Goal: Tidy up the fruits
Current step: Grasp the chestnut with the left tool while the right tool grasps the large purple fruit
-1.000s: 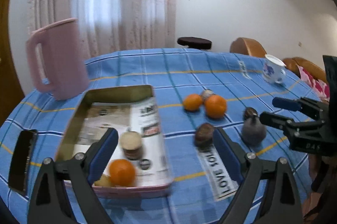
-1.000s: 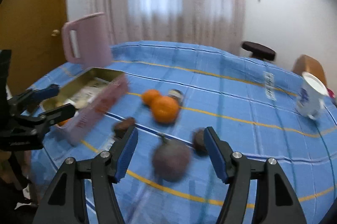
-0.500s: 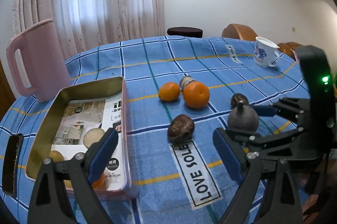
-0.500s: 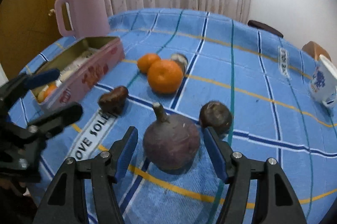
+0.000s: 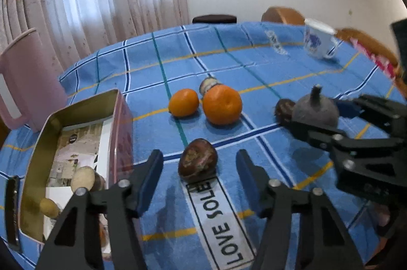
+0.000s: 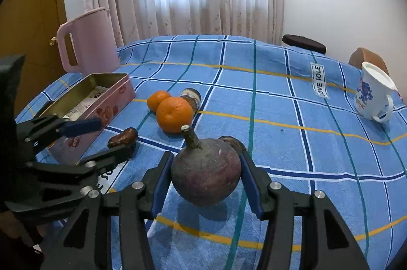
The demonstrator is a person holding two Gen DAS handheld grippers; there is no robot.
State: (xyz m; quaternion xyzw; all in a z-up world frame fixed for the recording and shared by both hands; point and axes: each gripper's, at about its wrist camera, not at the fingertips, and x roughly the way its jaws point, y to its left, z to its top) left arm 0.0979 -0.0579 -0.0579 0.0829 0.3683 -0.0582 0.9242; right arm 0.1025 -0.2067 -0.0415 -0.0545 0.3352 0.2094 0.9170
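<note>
Right wrist view: right gripper [image 6: 206, 181] has just been closing; both blue fingers [image 6: 160, 187] press the sides of the dark purple fruit [image 6: 205, 172], stem up, low over the table [image 6: 292, 143]. Left wrist view: left gripper [image 5: 198, 176] has also just been closing, but its fingers [image 5: 150, 178] stand apart from the brown fruit [image 5: 198, 160] lying between them on the cloth. Two oranges [image 5: 221, 104] sit farther back; the tin box [image 5: 84, 143] lies just left.
</note>
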